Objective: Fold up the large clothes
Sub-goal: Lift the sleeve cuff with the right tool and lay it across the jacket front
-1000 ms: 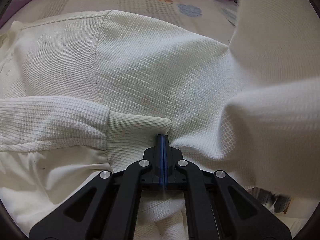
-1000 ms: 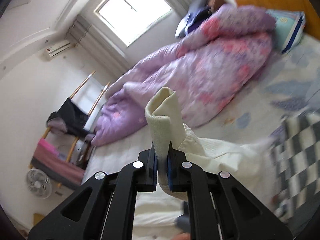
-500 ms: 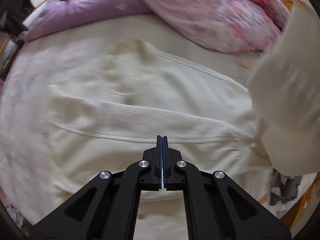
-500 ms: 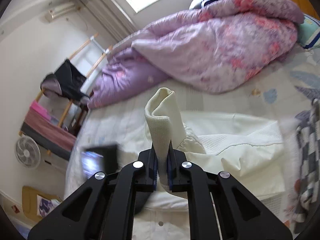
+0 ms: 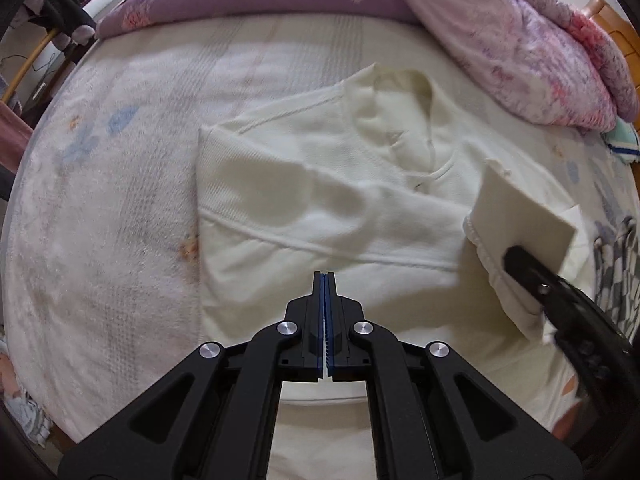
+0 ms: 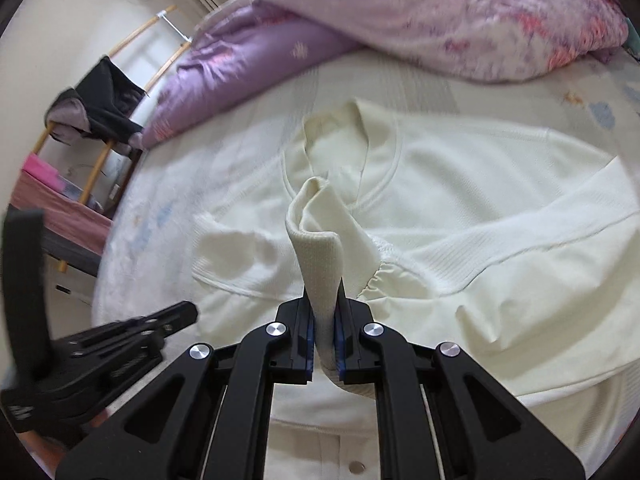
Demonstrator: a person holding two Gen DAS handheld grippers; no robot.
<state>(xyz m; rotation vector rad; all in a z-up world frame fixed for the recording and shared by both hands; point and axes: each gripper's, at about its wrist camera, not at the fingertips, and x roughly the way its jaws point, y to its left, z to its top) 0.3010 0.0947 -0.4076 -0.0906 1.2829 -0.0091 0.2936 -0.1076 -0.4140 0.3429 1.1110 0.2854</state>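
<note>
While the cream garment lies spread on the bed, the right gripper clamps its ribbed cuff. At 9 o'clock of the right gripper, the left gripper hovers fully closed, empty.

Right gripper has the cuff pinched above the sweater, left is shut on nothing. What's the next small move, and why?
Probably lower the right gripper and lay the cuff across the sweater, then release. The other sleeve already lies folded across the body, while this cuff is pinched and stands above the chest. The left gripper holds nothing and can stay clear.
</note>
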